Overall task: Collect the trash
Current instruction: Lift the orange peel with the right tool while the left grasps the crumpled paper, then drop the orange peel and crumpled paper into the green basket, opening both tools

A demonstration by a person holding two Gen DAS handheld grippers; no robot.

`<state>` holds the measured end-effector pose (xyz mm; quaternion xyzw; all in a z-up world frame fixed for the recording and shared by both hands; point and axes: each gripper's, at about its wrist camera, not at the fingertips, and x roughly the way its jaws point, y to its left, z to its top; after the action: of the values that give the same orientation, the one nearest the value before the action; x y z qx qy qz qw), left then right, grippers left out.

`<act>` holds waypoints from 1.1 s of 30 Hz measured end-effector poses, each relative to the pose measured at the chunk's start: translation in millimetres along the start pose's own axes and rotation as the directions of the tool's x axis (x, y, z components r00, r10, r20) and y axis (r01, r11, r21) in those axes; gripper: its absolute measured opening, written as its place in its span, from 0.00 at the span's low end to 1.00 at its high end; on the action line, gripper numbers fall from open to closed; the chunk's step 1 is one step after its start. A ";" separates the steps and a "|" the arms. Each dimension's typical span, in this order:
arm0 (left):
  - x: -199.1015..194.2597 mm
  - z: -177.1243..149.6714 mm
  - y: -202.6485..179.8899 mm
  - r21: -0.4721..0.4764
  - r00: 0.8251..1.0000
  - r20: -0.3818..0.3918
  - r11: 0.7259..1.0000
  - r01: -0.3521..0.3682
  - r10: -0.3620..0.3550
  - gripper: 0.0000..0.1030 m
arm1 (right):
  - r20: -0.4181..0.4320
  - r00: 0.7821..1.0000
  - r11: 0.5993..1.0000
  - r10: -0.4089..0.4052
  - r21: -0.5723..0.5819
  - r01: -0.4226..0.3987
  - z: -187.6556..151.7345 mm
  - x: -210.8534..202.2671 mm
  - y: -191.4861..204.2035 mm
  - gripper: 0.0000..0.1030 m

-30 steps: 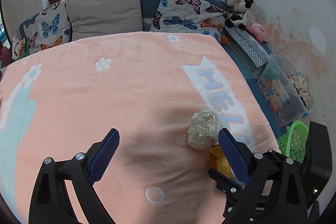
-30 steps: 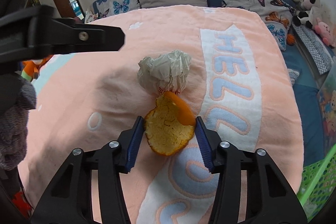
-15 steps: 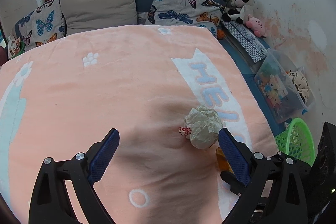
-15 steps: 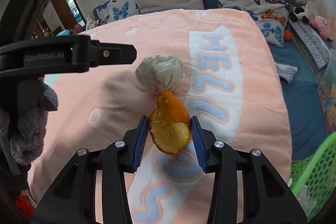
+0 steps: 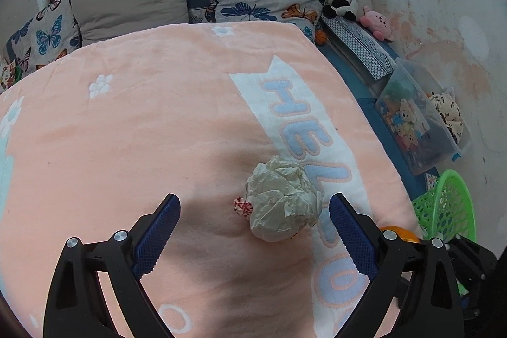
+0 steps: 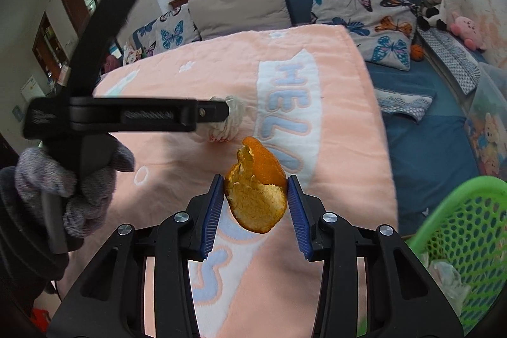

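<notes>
My ribbed blue rubbery pads [image 6: 298, 216] pinch rough, pithy orange peel [image 6: 258, 195]; lower centre, crinkled matt paper wad [image 5: 282, 201] lies on fuzzy fleece blanket [image 5: 142, 132] (soft-looking).

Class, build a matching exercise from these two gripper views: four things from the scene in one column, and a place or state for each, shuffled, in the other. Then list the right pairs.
Things
1. orange peel
2. crumpled paper ball
3. green basket
4. left gripper

Places or states
A. lying on the pink blanket, between open jaws
B. beside the bed, with trash already inside
C. open, its pads touching nothing
D. clamped between the right gripper's blue pads, off the blanket

Pairs: 1-D, 2-A, 3-B, 4-C
</notes>
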<state>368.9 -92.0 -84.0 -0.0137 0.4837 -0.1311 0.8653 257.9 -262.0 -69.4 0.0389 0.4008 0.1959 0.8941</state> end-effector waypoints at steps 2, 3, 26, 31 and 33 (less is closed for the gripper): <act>4.0 -0.8 -1.4 0.003 1.000 -0.004 1.000 0.005 -0.005 0.84 | 0.009 1.000 1.000 -0.005 0.011 0.005 -0.7 -7.5 -2.8 0.40; 6.7 -1.1 -1.2 -0.001 1.000 -0.012 1.000 0.011 -0.011 0.78 | 0.014 1.000 1.000 -0.008 0.018 0.008 -2.2 -12.0 -4.3 0.40; -55.2 -33.3 -40.7 0.076 0.990 0.071 0.991 0.114 -0.120 0.44 | 0.079 0.984 0.981 -0.161 0.126 0.150 -54.0 -100.5 -42.8 0.40; -70.3 -47.6 -65.0 0.114 0.986 0.071 0.983 0.144 -0.153 0.44 | 0.082 0.976 0.969 -0.201 0.163 0.186 -69.0 -117.3 -61.3 0.40; -75.1 -53.2 -76.3 0.133 0.983 0.071 0.979 0.157 -0.168 0.44 | 0.078 0.971 0.962 -0.225 0.179 0.208 -74.8 -123.9 -70.9 0.40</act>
<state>270.5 -142.1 -38.2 -0.0036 0.4360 -0.2311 0.8698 151.2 -381.1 -49.1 0.0803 0.3737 0.0599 0.9221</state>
